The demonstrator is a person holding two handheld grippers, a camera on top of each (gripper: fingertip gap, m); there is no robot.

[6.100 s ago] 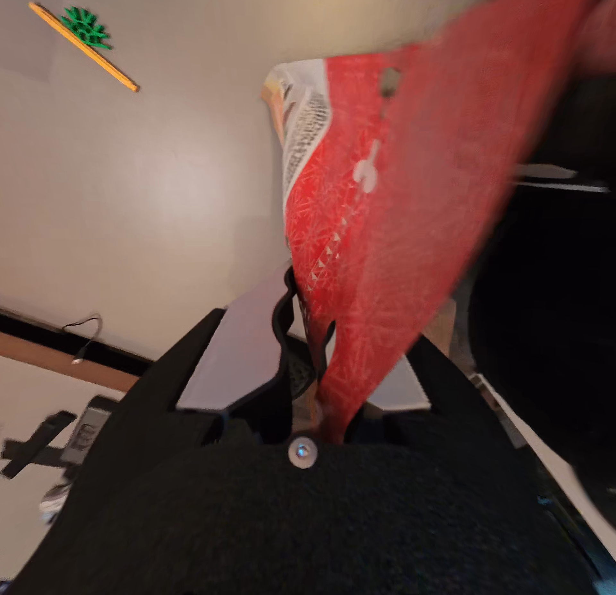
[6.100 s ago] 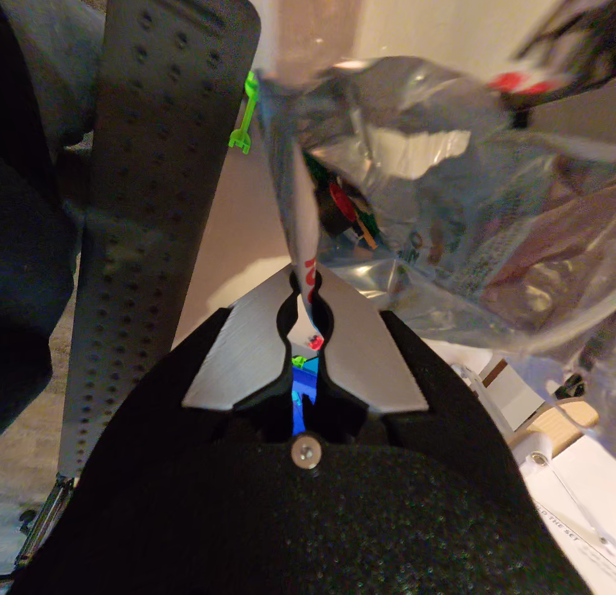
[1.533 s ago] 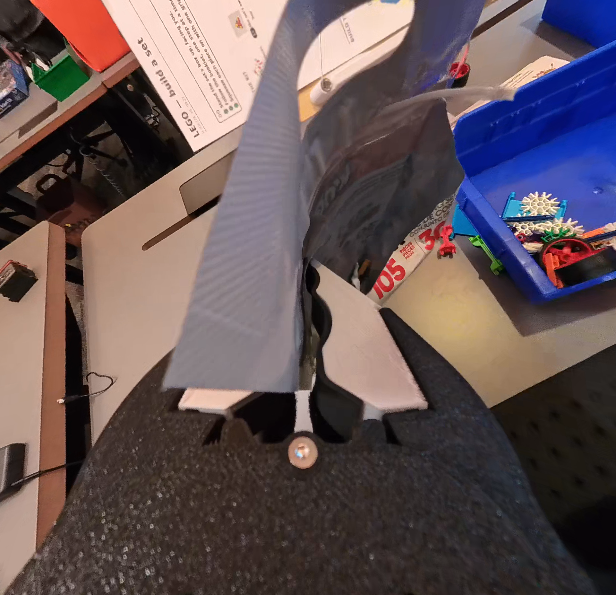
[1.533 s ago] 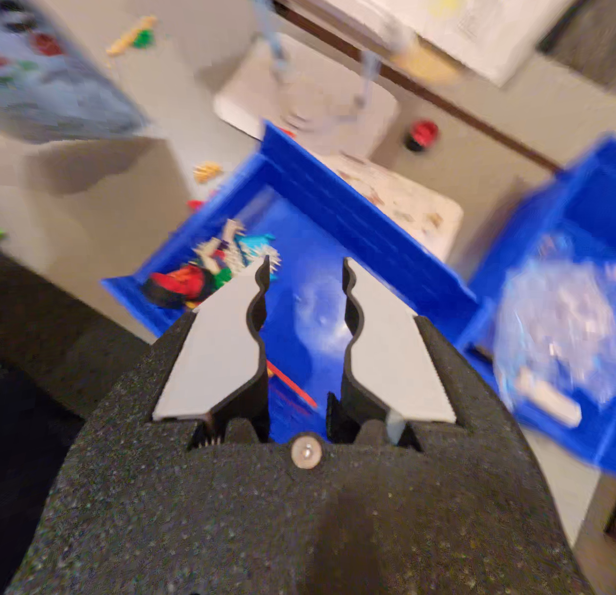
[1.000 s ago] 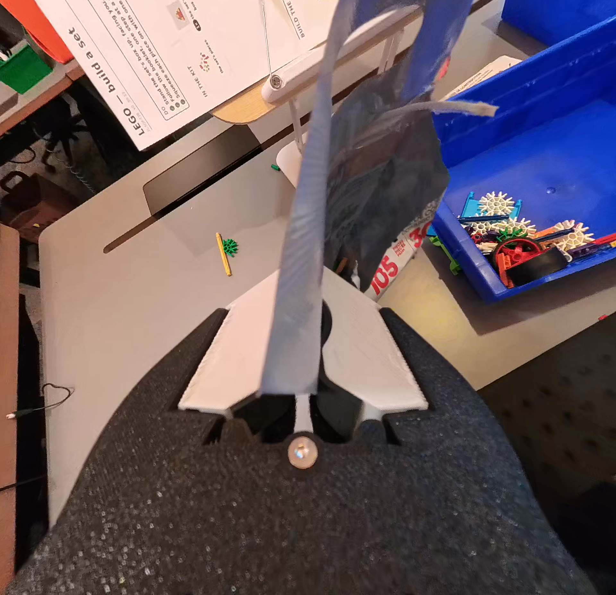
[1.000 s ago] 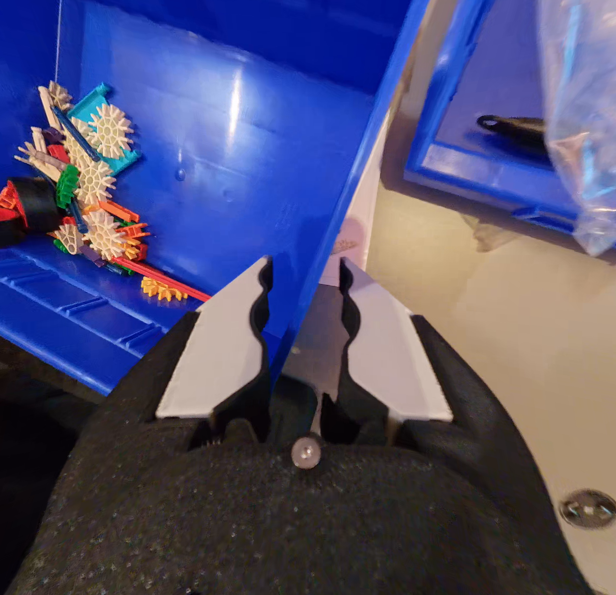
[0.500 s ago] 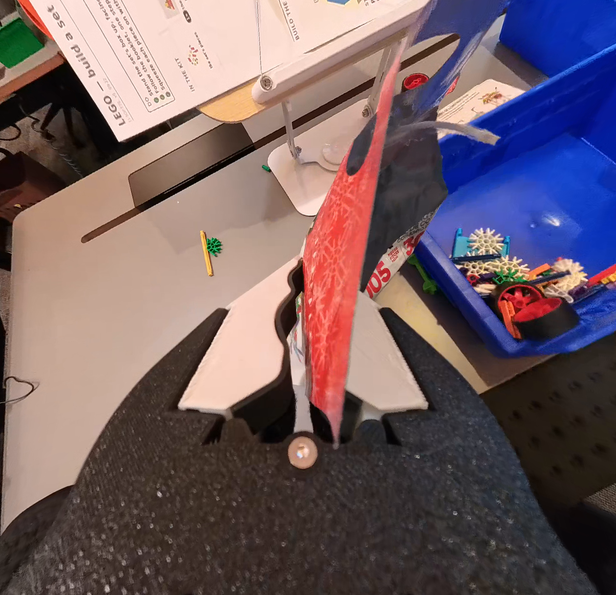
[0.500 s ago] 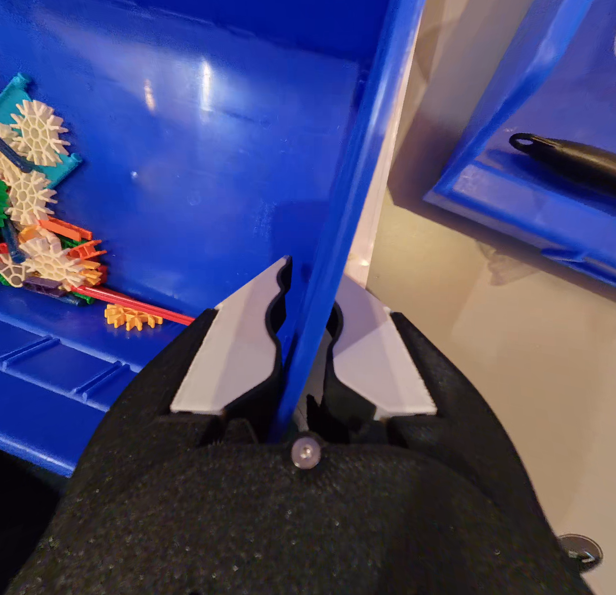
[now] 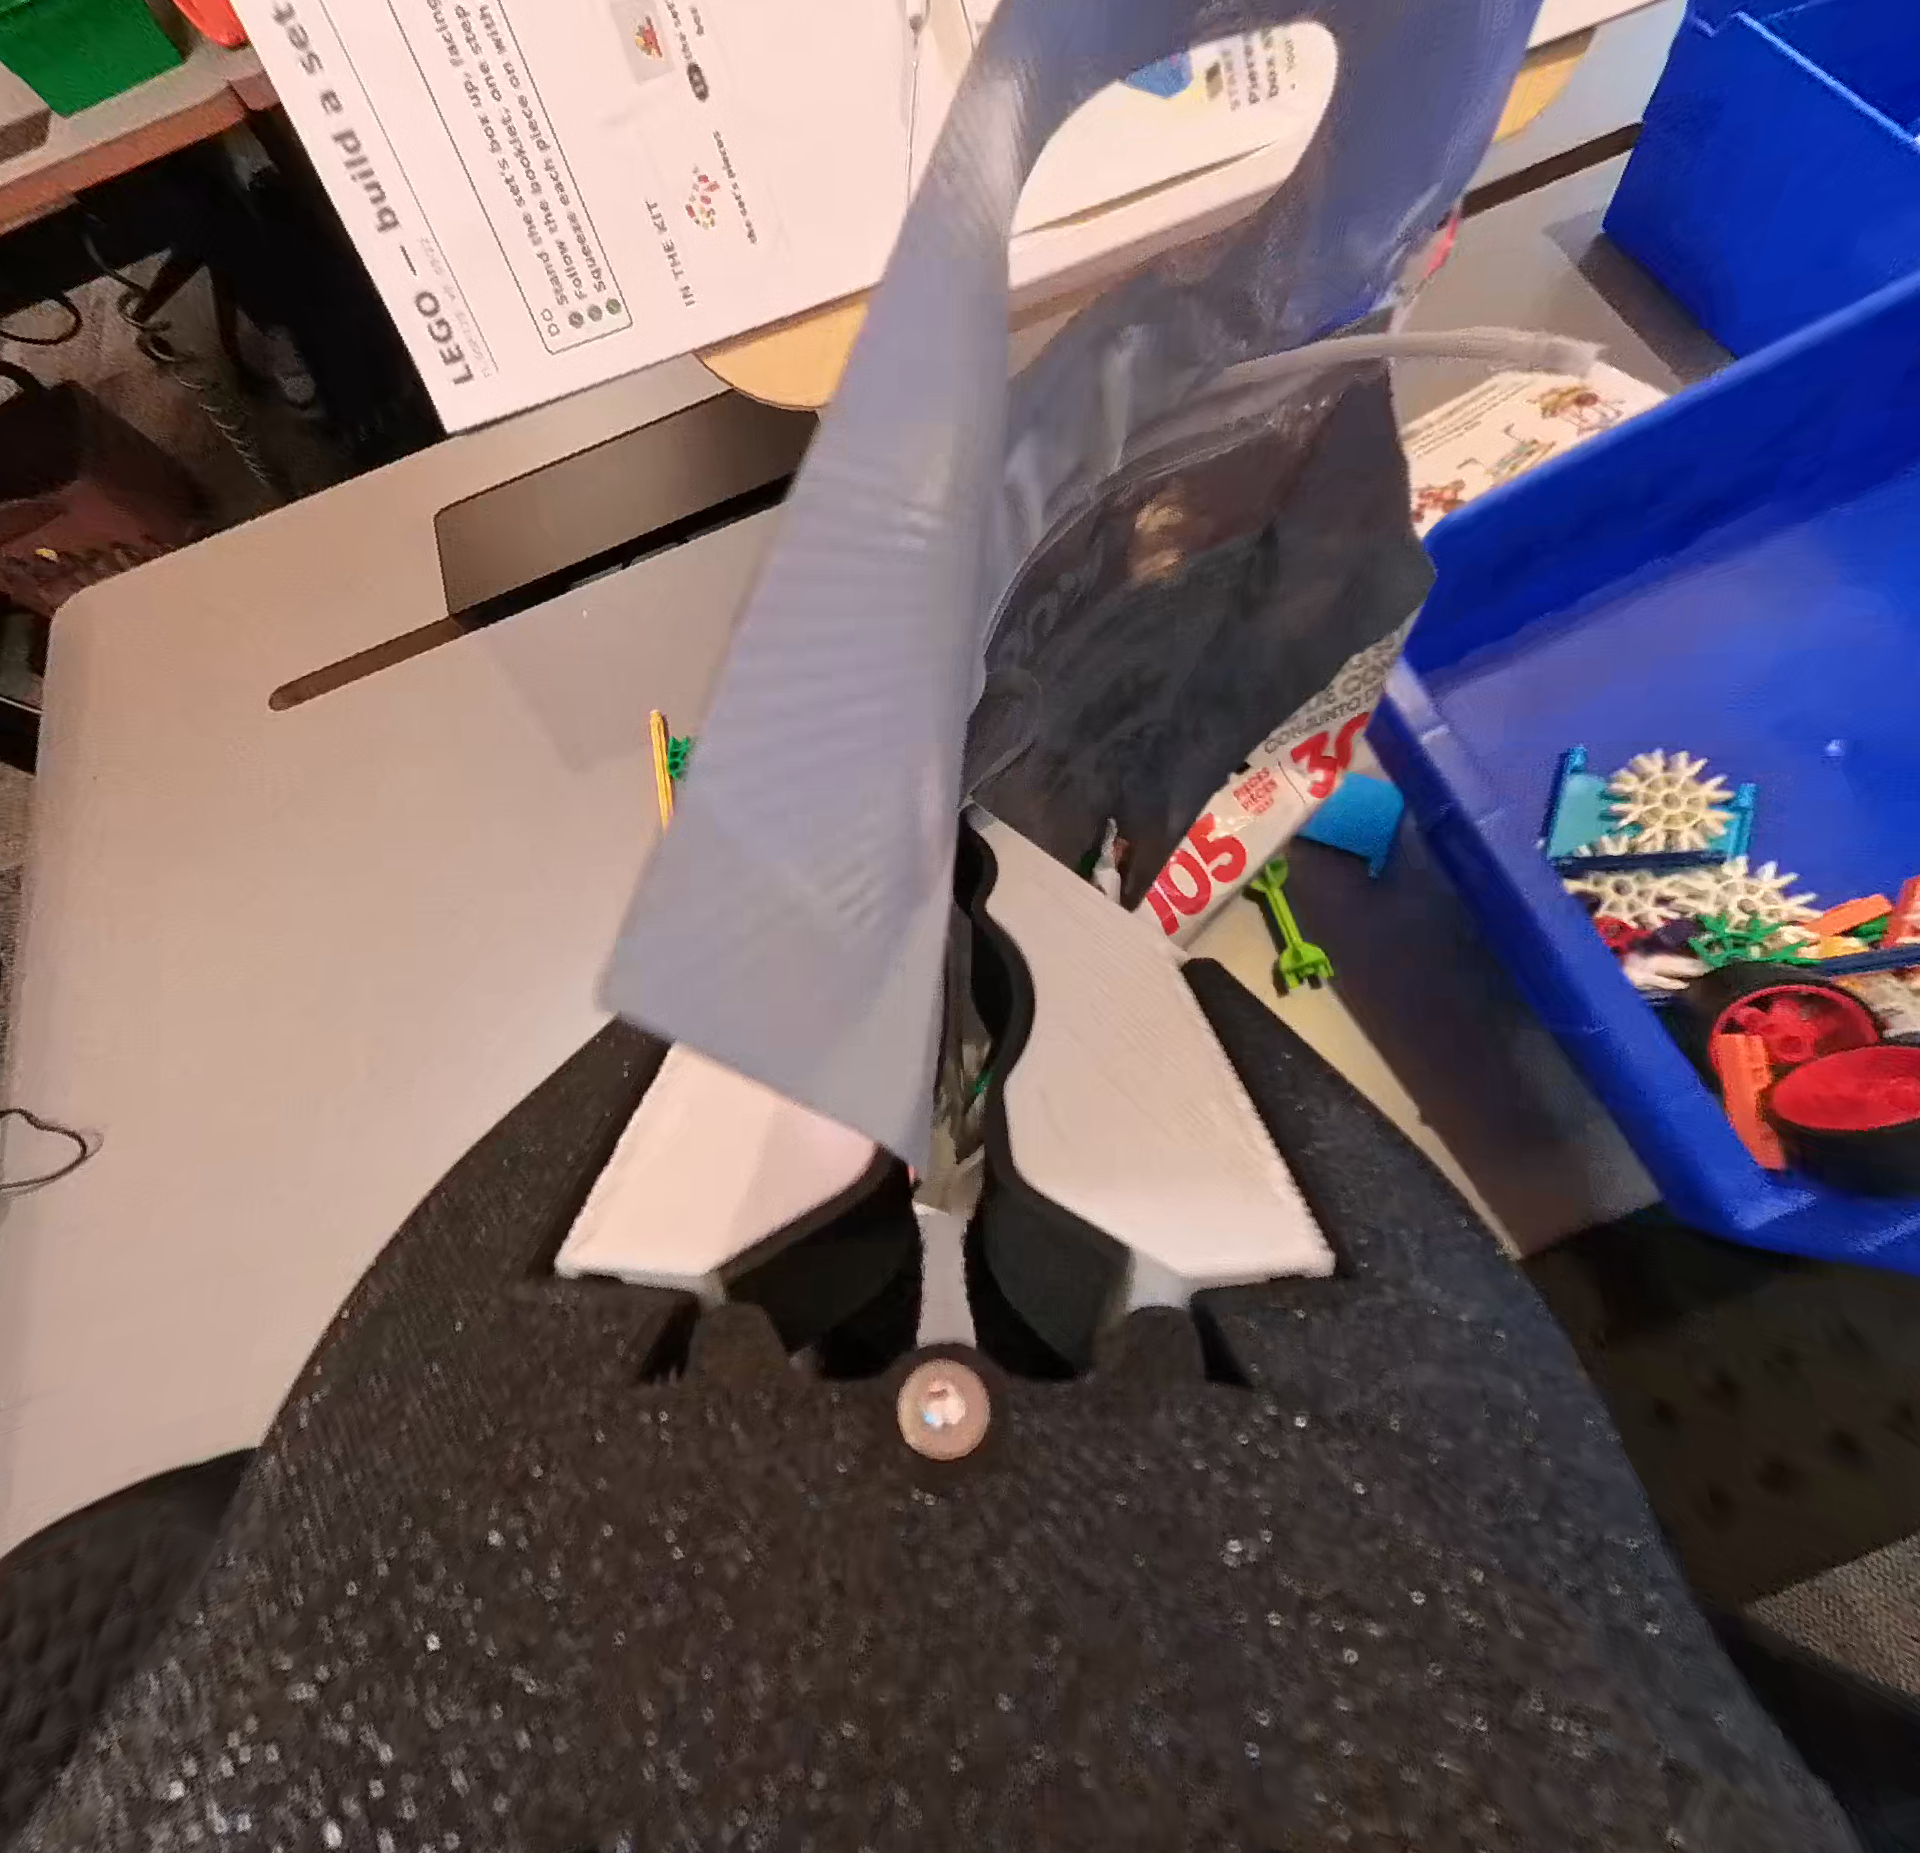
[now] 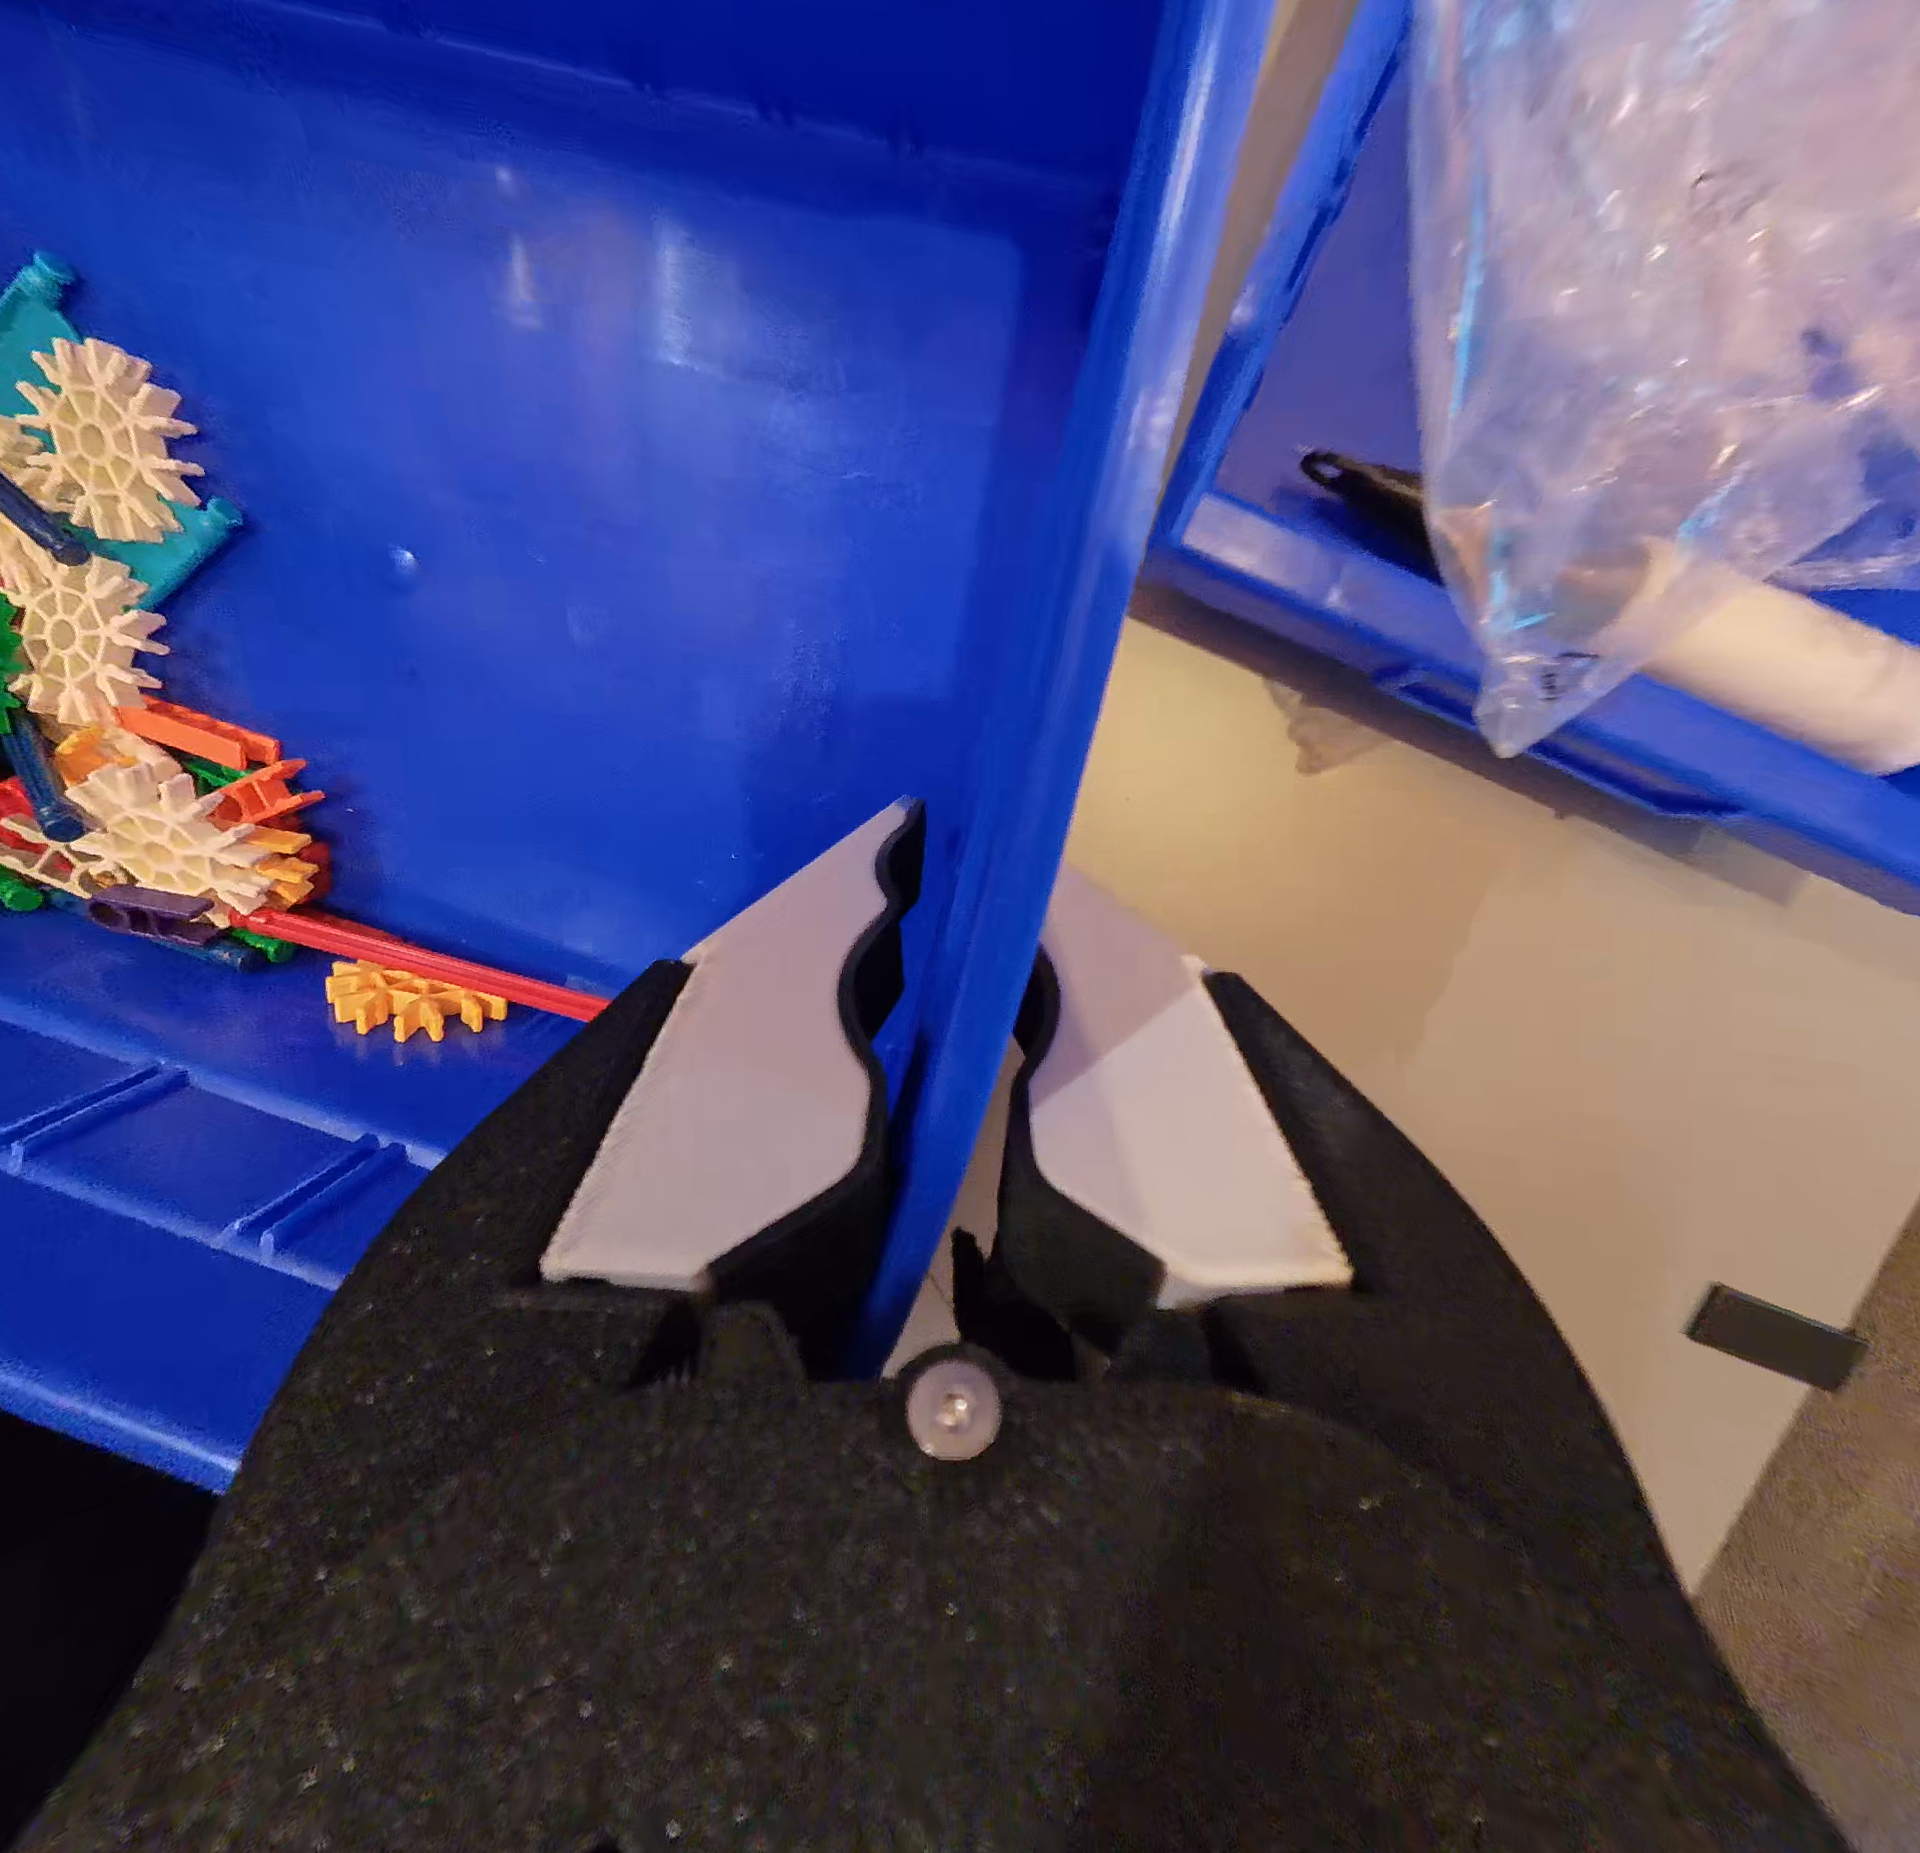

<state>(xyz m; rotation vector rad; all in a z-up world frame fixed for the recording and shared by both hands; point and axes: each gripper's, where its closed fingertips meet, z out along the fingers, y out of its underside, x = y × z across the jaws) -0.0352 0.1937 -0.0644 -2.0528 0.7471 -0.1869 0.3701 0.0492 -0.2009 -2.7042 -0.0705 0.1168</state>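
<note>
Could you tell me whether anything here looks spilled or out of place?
Yes. A few toy pieces lie loose on the table outside the blue bin: a green rod, a blue piece, and a yellow rod with a green connector. The rest sit piled inside the bin.

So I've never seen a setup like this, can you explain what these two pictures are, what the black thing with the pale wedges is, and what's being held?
There is no robot here: a person holds a hand-held gripper in each hand, and a camera on each looks forward along its two pale fingers. The black bulk at the bottom of each picture is the gripper's own body.

In the left wrist view, the left gripper is shut on a plastic bag, which hangs above a grey table. To the right stands a blue bin with a pile of toy pieces inside. A printed sheet stands behind.

In the right wrist view, the right gripper is shut on the side wall of that blue bin. A clear bag hangs at the upper right, over a second bin.
</note>
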